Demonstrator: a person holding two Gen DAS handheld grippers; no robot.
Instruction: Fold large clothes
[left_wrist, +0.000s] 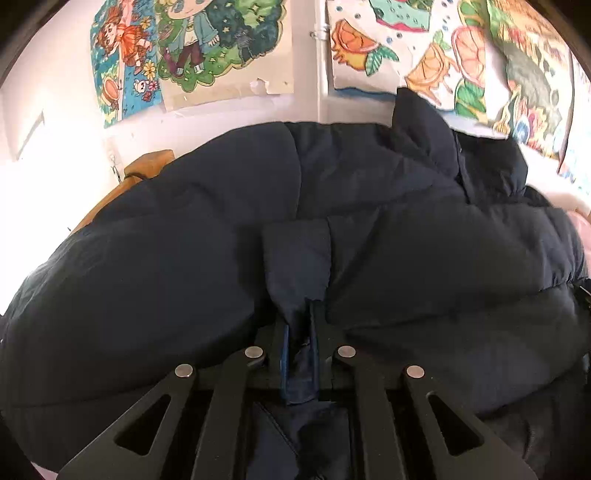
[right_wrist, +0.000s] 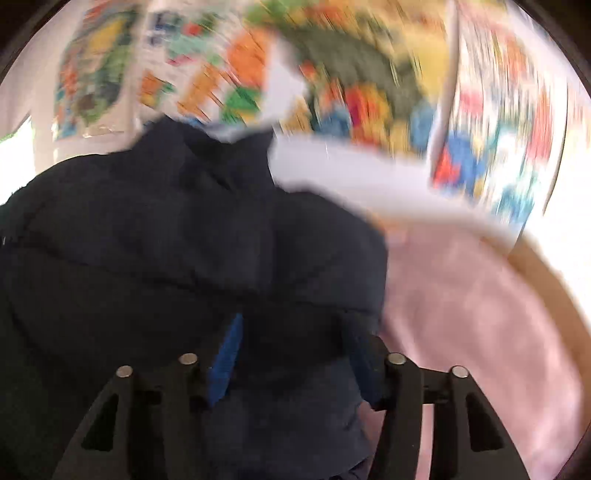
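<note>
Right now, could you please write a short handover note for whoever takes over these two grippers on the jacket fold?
Left gripper: shut on a fold of the dark navy puffer jacket near its front edge.
Right gripper: jaws apart over jacket fabric, no firm grip visible; its view is motion-blurred.
The jacket lies bunched on the pink cover of a wooden table, collar towards the poster wall.
Done: one edge gripped. Left: probably nearly all the folding, since the jacket is not yet a neat flat stack.
</note>
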